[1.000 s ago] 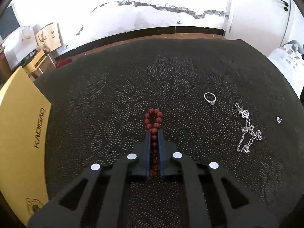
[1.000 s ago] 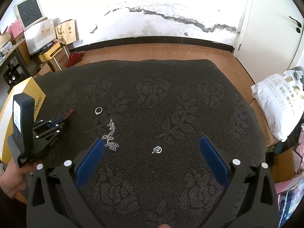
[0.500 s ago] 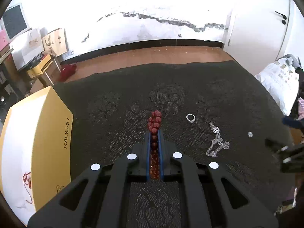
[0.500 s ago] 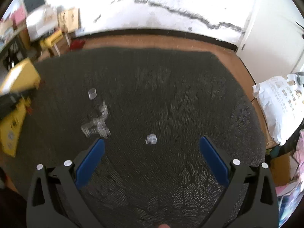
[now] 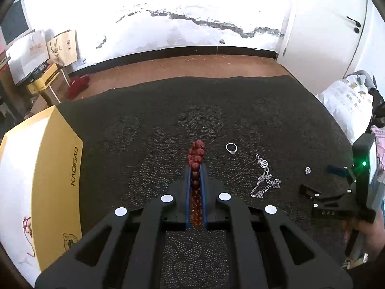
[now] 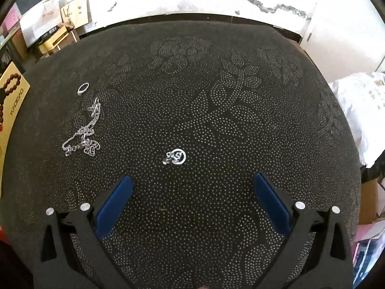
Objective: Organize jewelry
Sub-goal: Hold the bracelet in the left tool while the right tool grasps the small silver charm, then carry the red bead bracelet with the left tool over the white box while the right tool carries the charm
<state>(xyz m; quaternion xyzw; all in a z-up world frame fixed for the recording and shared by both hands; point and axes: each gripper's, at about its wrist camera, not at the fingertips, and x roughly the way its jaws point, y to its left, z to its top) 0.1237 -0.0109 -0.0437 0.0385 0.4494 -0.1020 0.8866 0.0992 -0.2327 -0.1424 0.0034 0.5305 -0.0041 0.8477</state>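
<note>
- Left wrist view: the left gripper (image 5: 195, 168) is clamped narrowly on the red bead bracelet (image 5: 196, 155). Part of the strand runs between the blue pads; a bunch of beads stands out past the fingertips.
- Change noted: a second ago the bracelet's loop lay on the dark patterned cloth (image 5: 149, 130). It is now lifted clear, and the camera sits higher and further back.
- The yellow box (image 5: 60, 168) at the left shows more of its white top than before. Judgement: the bracelet is being carried toward that box.
- On the cloth, right of the held beads: a silver ring (image 5: 231, 148), a silver chain (image 5: 264, 180) beside it, and a small pendant ring (image 5: 307, 170) further right. All untouched.
- The right gripper is visible at the right edge, near the pendant ring.
- Right wrist view: the right gripper (image 6: 192, 193) is spread wide and holds nothing.
- Change noted: it has dropped closer to the cloth (image 6: 240, 120), and the pendant ring (image 6: 176, 157) now lies just ahead of its open fingers. Judgement: this is its next pick.
- The chain (image 6: 84, 132) and ring (image 6: 83, 88) lie to the left, well apart from the fingers. The box (image 6: 14, 96) shows at the far left edge.
</note>
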